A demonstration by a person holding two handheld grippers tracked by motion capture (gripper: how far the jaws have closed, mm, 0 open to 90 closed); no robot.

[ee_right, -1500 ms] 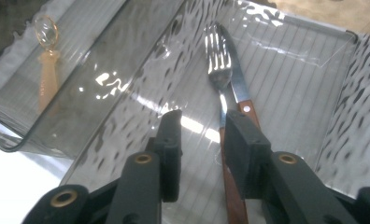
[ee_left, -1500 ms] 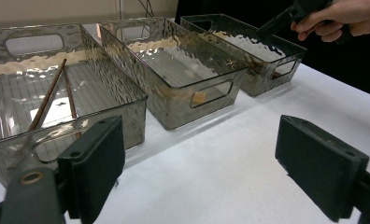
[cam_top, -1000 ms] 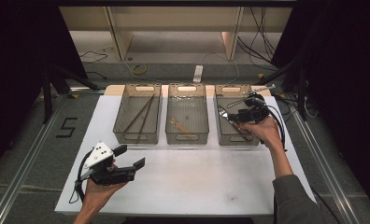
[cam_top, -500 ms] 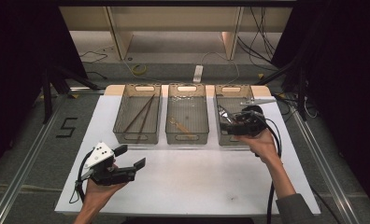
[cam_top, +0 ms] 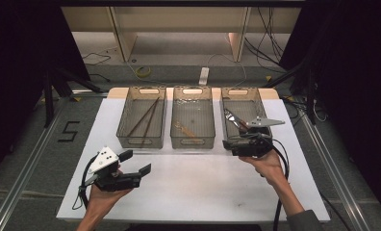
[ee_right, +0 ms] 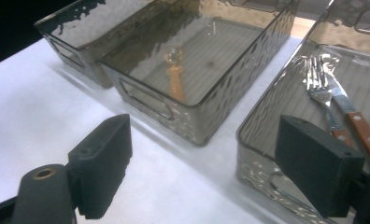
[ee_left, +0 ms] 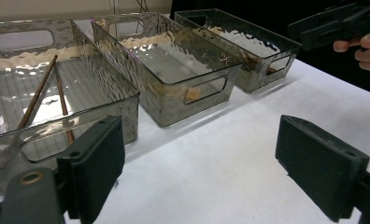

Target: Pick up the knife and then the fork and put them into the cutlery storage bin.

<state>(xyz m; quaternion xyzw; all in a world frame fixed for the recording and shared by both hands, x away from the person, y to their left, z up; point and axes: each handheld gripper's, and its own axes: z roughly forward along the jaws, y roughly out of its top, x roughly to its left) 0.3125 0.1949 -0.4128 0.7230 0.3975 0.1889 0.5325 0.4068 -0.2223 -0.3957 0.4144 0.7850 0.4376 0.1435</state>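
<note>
Both claws are empty and wide open; the right claw point(cam_top: 229, 147), beside the right bin point(cam_top: 263, 103), could knock its near wall while withdrawing from the forks point(ee_right: 330, 100).

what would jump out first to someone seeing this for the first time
Three clear bins in a row at the far side of the white table: the left bin holds chopsticks, the middle bin a spoon, the right bin forks. Next, the open right gripper at the right bin's near end, nothing between its jaws.
</note>
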